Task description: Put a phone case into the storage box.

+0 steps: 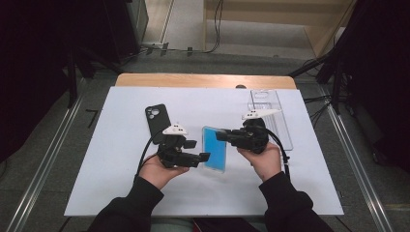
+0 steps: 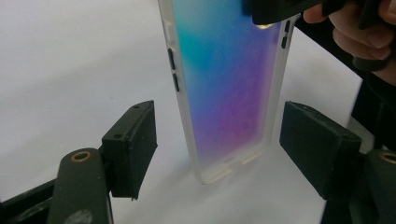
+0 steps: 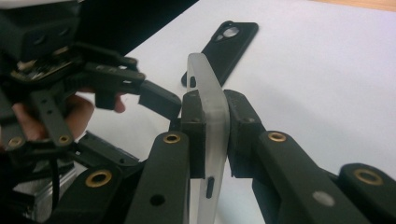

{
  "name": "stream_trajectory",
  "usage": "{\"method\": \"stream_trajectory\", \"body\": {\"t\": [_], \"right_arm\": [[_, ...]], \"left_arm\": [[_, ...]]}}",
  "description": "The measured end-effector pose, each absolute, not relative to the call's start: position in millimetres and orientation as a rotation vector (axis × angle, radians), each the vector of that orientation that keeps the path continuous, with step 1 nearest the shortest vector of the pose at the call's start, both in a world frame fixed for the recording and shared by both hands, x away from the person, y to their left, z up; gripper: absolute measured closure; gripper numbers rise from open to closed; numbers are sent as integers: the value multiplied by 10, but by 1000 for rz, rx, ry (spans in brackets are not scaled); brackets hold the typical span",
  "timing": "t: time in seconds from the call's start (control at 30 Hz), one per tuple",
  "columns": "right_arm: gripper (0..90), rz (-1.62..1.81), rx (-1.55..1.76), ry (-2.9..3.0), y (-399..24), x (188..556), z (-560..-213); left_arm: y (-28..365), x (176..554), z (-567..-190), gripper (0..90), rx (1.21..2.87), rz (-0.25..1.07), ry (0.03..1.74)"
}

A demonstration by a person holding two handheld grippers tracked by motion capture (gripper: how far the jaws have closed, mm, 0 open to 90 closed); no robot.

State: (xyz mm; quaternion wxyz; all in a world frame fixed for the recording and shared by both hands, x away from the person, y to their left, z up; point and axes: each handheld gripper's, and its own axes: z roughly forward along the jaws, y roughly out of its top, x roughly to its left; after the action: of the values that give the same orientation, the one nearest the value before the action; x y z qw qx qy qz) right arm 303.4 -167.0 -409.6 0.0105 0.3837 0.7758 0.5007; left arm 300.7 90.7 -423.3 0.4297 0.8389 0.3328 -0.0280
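At table centre, right gripper clamps the gradient phone case upright at its 3 o'clock edge; left gripper (jaws apart, astride it, not touching) should square up w/ both edges before closing.

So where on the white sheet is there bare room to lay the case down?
Free: the near strip of the white sheet by the sleeves, and the far middle between the black phone case and the clear plastic case. Crowded: the centre, where both grippers flank the blue-to-purple translucent case.
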Motion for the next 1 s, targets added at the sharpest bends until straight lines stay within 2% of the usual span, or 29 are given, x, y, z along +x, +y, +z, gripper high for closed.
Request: {"method": "stream_trajectory", "body": {"t": [0.13,0.37,0.7,1.0], "right_arm": [[775,1564,1137,2440,-1677,3004,-4087],[775,1603,1068,2487,-1744,2997,-4095],[773,1631,879,2551,-1736,2960,-4063],[773,1660,793,2600,-1696,2944,-4060]], "left_arm": [[927,3078,-4239,274,2097,-116,828],[986,3149,-4158,274,2101,-147,713],[1035,3183,-4074,274,2112,-138,588],[1020,3199,-4060,289,2138,-190,516]]}}
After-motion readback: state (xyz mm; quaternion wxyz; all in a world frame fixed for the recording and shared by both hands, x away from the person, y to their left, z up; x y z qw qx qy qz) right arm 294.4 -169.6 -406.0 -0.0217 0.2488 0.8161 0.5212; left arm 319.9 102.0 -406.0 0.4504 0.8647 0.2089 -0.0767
